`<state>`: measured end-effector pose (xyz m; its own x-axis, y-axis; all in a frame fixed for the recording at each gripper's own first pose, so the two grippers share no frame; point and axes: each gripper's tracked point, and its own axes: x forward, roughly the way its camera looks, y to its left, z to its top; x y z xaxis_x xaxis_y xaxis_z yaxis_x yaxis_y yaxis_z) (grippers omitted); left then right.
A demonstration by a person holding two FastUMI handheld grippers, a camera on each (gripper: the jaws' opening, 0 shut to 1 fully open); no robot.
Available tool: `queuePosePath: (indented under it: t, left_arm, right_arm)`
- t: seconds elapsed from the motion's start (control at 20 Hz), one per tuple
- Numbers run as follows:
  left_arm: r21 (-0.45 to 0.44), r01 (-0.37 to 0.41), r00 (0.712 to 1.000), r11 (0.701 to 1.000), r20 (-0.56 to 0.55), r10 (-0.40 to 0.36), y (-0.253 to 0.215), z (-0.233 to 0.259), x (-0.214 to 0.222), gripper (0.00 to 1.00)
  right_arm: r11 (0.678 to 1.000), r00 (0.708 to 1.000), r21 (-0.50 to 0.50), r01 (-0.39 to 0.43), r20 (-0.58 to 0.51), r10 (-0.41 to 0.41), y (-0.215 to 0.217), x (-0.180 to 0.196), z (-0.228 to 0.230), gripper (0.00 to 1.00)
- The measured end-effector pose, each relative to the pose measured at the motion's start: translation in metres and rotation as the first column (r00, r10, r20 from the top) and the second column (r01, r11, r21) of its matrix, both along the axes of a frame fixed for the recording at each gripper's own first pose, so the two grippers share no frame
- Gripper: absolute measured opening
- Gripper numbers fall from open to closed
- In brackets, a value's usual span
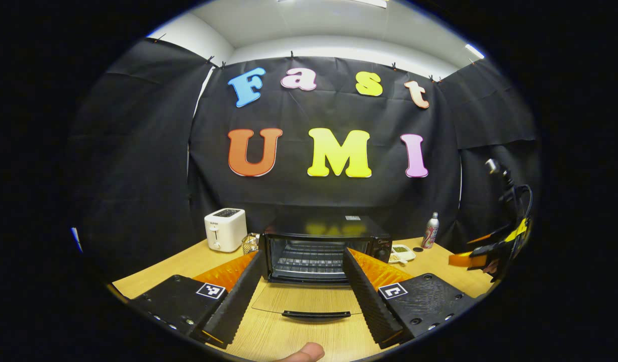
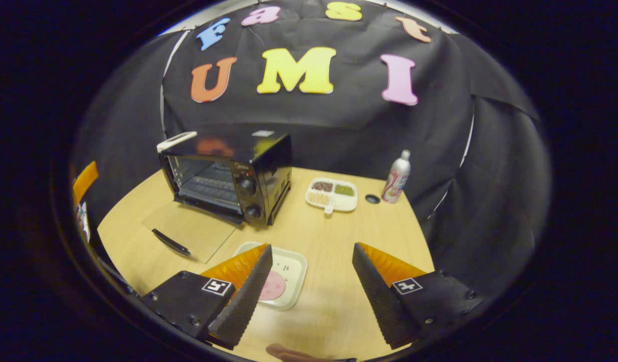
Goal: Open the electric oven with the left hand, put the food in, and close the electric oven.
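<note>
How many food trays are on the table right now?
2: a square tray with a pink slice by the right gripper, and a divided tray right of the oven.

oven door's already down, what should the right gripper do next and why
Probably lower the right gripper onto the tray holding the pink food and close on its rim: the oven stands open, both grippers are open and empty, and the food is still on the table.
</note>
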<state>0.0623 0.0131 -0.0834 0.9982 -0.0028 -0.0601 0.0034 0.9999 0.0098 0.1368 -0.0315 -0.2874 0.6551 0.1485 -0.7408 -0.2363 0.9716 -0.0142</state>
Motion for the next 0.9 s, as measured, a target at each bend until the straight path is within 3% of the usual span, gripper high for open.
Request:
queuePosePath:
  t: [0.15,0.25,0.35,0.4,0.55,0.65,0.7,0.75,0.85,0.9]
  left_arm:
    - [0.01,-0.029,0.999,1.0,0.025,0.029,0.004,0.019,-0.008,0.94]
    - [0.019,-0.042,0.998,0.999,0.037,0.042,0.006,0.03,-0.011,0.95]
    - [0.015,-0.04,0.998,0.999,0.05,0.039,0.004,0.038,-0.013,0.95]
    - [0.013,-0.035,0.998,0.999,0.059,0.034,0.002,0.041,-0.012,0.95]
    - [0.007,-0.04,0.997,0.999,0.066,0.039,0.0,0.044,-0.009,0.95]
    - [0.011,-0.04,0.998,0.999,0.056,0.039,-0.004,0.041,-0.009,0.95]
    - [0.01,-0.038,0.998,0.999,0.051,0.037,-0.005,0.04,-0.008,0.95]
    - [0.007,-0.036,0.998,0.999,0.045,0.035,-0.004,0.039,-0.006,0.95]
    - [0.001,-0.037,0.999,0.999,0.034,0.037,-0.005,0.036,-0.008,0.94]
    - [0.004,-0.039,0.999,0.999,0.033,0.039,-0.005,0.037,-0.007,0.95]
  right_arm:
    - [0.999,0.985,0.035,-0.017,-0.171,0.023,0.005,0.004,-0.036,1.0]
    - [0.997,0.957,0.072,0.0,-0.288,0.02,0.007,-0.001,-0.062,0.97]
    - [0.993,0.917,0.11,0.033,-0.399,0.013,0.008,-0.007,-0.087,0.96]
    - [0.991,0.895,0.123,0.052,-0.447,0.009,0.01,-0.009,-0.095,0.89]
    - [0.975,0.819,0.19,0.114,-0.573,0.016,0.021,-0.016,-0.116,0.84]
    - [0.956,0.757,0.252,0.151,-0.651,0.052,0.029,-0.02,-0.124,0.71]
    - [0.948,0.74,0.262,0.179,-0.671,0.046,0.03,-0.019,-0.128,0.6]
    - [0.947,0.728,0.26,0.19,-0.684,0.042,0.029,-0.018,-0.134,0.6]
    - [0.942,0.71,0.268,0.202,-0.702,0.047,0.024,-0.013,-0.138,0.41]
    - [0.936,0.692,0.275,0.219,-0.72,0.05,0.016,-0.015,-0.137,0.27]
